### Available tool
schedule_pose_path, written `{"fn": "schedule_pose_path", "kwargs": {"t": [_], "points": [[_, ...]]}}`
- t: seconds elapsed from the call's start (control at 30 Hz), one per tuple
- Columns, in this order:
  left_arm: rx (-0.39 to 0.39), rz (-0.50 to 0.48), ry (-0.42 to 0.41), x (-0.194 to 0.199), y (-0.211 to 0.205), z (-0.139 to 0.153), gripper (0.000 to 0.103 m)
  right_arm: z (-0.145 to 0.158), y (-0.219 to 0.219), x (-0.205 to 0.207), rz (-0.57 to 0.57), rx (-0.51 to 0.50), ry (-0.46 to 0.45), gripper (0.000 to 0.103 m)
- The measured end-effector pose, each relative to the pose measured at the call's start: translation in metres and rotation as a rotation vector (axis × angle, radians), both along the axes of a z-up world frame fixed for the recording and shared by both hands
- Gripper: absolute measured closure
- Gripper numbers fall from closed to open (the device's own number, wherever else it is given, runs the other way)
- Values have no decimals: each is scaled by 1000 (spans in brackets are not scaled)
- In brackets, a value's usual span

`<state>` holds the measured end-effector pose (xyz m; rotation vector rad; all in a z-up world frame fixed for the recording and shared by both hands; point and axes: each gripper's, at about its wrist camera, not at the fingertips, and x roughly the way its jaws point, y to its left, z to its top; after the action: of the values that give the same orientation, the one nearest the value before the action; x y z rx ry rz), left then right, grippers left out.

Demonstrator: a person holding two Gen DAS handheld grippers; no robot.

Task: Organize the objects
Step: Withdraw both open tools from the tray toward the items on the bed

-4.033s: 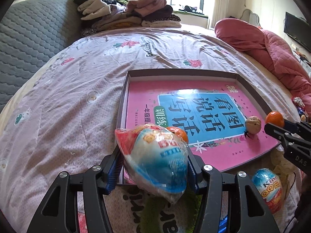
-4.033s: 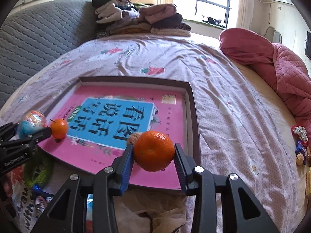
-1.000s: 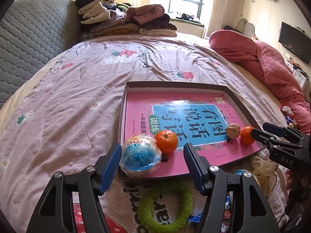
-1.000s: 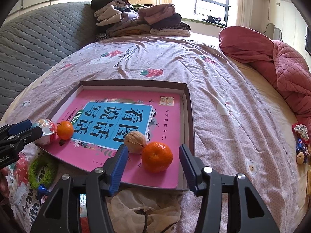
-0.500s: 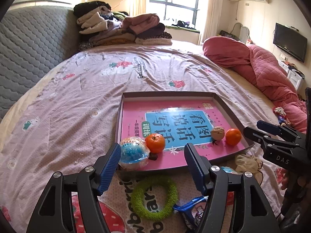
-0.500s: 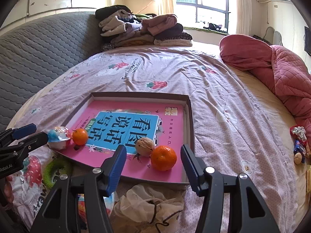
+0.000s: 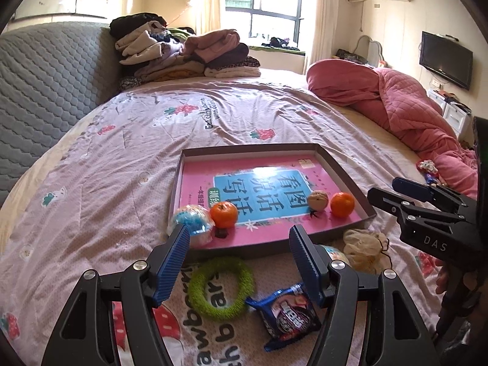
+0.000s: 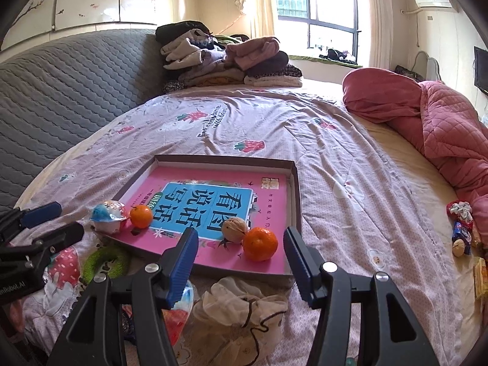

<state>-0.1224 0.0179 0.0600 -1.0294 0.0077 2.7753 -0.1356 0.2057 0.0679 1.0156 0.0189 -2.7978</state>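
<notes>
left gripper [image 7: 238,238] at frame bottom, jaws wide apart, holding nothing. right gripper [image 8: 241,244] likewise wide, nothing held. a wrapped toy egg [image 8: 183,308] low in the right view is mostly hidden behind its left finger. tray [image 7: 350,180] mid-frame holds, along its near edge, wrapped egg [image 7: 190,222] touching tangerine [image 7: 224,213], then walnut [image 7: 318,199] beside second tangerine [image 7: 342,203]. green ring [image 7: 221,286], snack packet [image 7: 285,312], mesh pouch [image 7: 363,248] on the bedsheet [image 7: 106,201] below.
</notes>
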Motion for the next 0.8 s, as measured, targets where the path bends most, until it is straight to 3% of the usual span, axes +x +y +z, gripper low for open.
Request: {"fn": "schedule_pose_path", "kwargs": {"t": [0.8], "points": [[-51, -16, -56, 42, 29, -25, 33, -8, 8, 43, -6, -6, -1, 45]]}}
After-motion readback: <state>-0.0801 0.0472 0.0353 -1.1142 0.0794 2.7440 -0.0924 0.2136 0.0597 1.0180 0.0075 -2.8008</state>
